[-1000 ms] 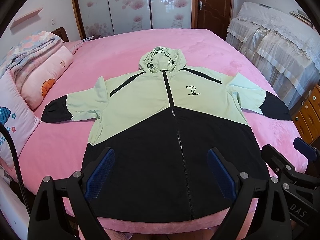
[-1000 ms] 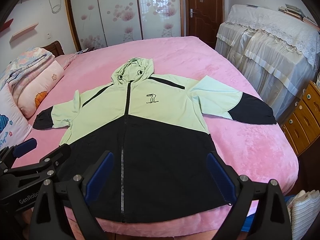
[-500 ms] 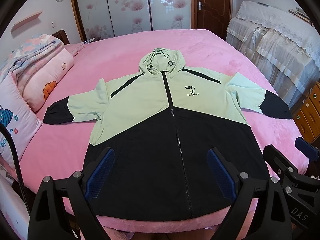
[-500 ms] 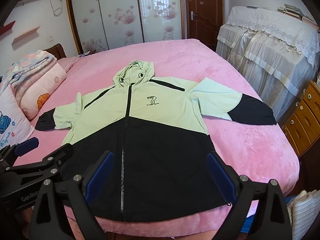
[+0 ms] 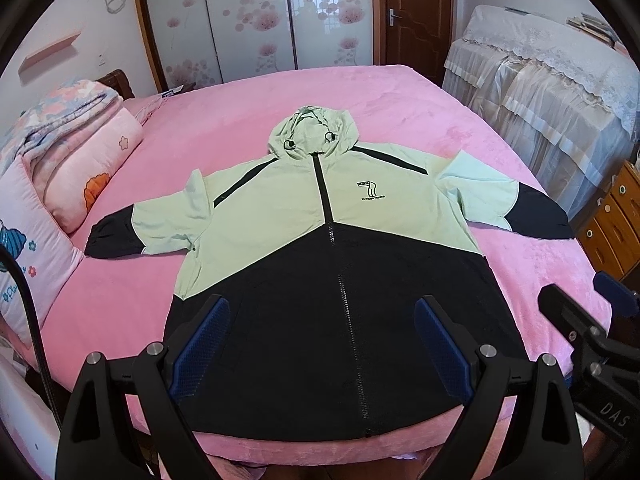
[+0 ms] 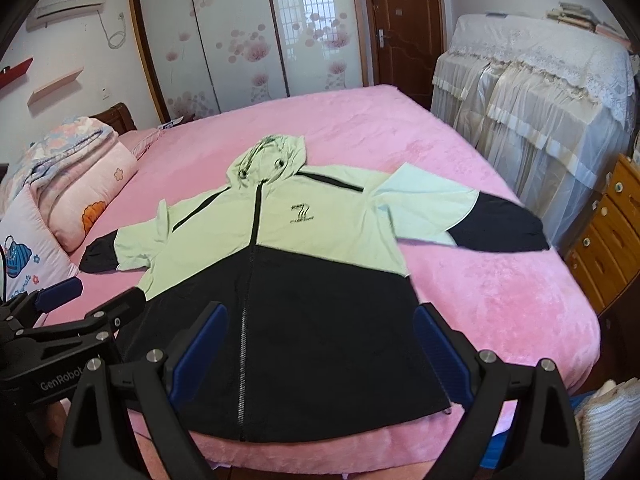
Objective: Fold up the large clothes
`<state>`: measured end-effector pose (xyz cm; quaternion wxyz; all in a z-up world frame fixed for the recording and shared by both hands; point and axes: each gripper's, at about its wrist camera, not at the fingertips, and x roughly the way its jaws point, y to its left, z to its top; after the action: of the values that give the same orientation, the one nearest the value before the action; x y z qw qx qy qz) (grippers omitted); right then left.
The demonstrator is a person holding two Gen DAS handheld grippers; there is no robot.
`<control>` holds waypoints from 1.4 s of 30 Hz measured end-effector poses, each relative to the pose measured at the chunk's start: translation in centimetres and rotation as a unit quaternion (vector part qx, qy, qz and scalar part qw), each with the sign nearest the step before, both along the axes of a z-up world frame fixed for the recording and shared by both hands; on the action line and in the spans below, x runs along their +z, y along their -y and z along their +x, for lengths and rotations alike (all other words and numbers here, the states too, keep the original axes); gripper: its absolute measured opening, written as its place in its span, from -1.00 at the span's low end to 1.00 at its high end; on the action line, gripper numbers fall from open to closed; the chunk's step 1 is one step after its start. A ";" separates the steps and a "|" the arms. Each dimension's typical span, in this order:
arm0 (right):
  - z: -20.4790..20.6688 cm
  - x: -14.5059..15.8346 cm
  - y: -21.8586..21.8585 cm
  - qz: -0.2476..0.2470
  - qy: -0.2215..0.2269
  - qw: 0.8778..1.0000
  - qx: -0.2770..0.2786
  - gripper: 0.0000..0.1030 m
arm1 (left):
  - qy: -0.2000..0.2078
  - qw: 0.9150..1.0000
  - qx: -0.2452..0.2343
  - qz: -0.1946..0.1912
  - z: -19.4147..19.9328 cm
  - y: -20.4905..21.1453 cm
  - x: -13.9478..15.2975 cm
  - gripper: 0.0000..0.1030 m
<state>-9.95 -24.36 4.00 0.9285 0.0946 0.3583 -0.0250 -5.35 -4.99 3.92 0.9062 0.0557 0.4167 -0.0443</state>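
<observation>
A light green and black hooded jacket [image 5: 320, 248] lies flat, zipped, front up on the pink bed [image 5: 400, 104], hood away from me, both sleeves spread out. It also shows in the right wrist view [image 6: 280, 264]. My left gripper [image 5: 322, 344] is open and empty, held above the jacket's black hem. My right gripper [image 6: 320, 344] is open and empty too, above the hem's right part. The right gripper shows at the right edge of the left wrist view [image 5: 592, 336]; the left gripper shows at the left of the right wrist view [image 6: 76, 320].
Pillows and a folded quilt [image 5: 68, 152] lie along the bed's left side. A lace-covered piece of furniture [image 6: 540, 92] and a wooden drawer chest [image 6: 612, 232] stand to the right. Wardrobe doors [image 5: 256, 16] and a brown door [image 5: 416, 12] are at the back.
Both grippers have risen and tilted up a little, so the jacket sits lower in each view. The jacket has not moved and both grippers stay open.
</observation>
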 end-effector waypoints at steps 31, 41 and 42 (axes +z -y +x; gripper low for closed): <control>10.2 -4.8 28.1 0.022 -0.012 0.982 -0.190 0.70 | 0.111 0.985 -0.133 -0.018 13.2 19.3 1.4 0.77; 15.0 -17.9 37.6 0.148 -0.103 0.950 -0.254 0.58 | -0.002 0.996 -0.091 0.005 19.3 22.9 -8.4 0.77; 15.3 -19.1 38.1 0.162 -0.109 0.946 -0.257 0.57 | -0.022 0.996 -0.089 0.004 19.9 22.9 -9.6 0.77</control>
<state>5.40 -62.46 -15.10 0.8178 0.3291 0.4204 -0.2147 14.56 -27.91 -5.65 0.8892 0.0952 0.4299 -0.1246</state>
